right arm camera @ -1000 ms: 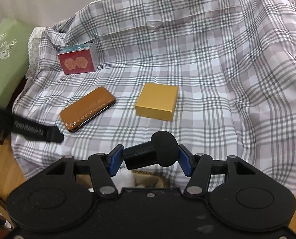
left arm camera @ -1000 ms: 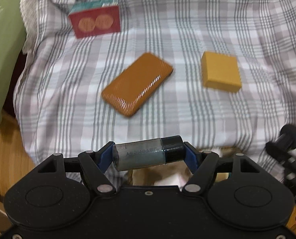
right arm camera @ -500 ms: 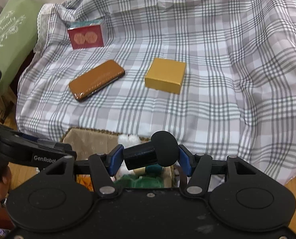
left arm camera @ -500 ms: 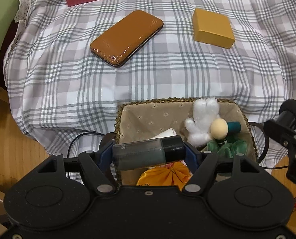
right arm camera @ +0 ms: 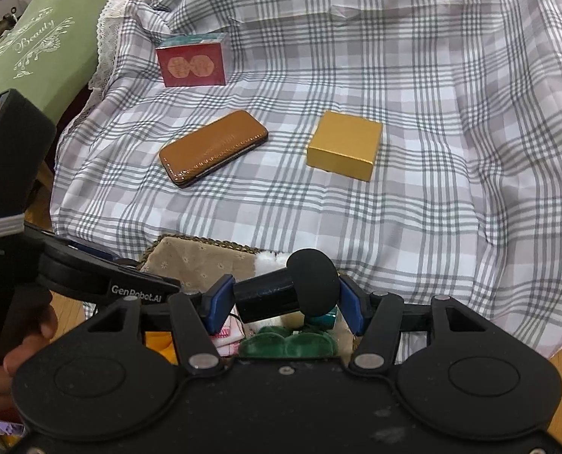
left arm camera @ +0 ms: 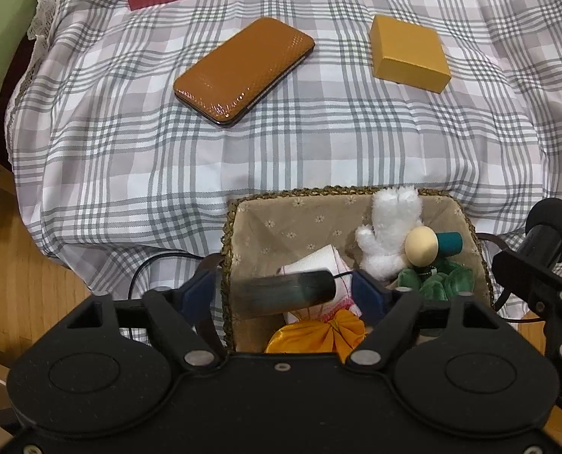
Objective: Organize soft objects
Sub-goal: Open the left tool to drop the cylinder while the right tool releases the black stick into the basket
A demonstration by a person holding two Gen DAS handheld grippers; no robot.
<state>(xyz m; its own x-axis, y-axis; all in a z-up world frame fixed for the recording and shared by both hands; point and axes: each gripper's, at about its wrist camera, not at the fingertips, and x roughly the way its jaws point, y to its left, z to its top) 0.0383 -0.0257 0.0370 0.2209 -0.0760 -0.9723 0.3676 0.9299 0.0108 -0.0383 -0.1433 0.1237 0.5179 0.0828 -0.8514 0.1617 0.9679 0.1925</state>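
Surface: a grey-and-white plaid cloth (left arm camera: 281, 143), draped to a wooden floor (left arm camera: 20, 272). On it are laid a brown case (left arm camera: 243, 72), a yellow box (left arm camera: 407, 53) and a red box (right arm camera: 192, 65), all well apart.

Against the cloth's near edge is set a lined wicker basket (left arm camera: 300, 215). In it are seen a white plush toy (left arm camera: 390, 230), a wooden-headed doll (left arm camera: 423, 246), a green plush piece (left arm camera: 436, 282), an orange fabric bundle (left arm camera: 319, 335) and a folded white cloth (left arm camera: 315, 265).

Shown only by the right wrist view: a green box (right arm camera: 35, 53) lettered "Beauty".

Left gripper (left arm camera: 286, 295): fingers spread apart; a motion-blurred bottle (left arm camera: 286, 295) is seen between them over the basket, contact not discernible.

Right gripper (right arm camera: 284, 297): clamped on a black foam-tipped microphone (right arm camera: 311, 287), held above the basket.
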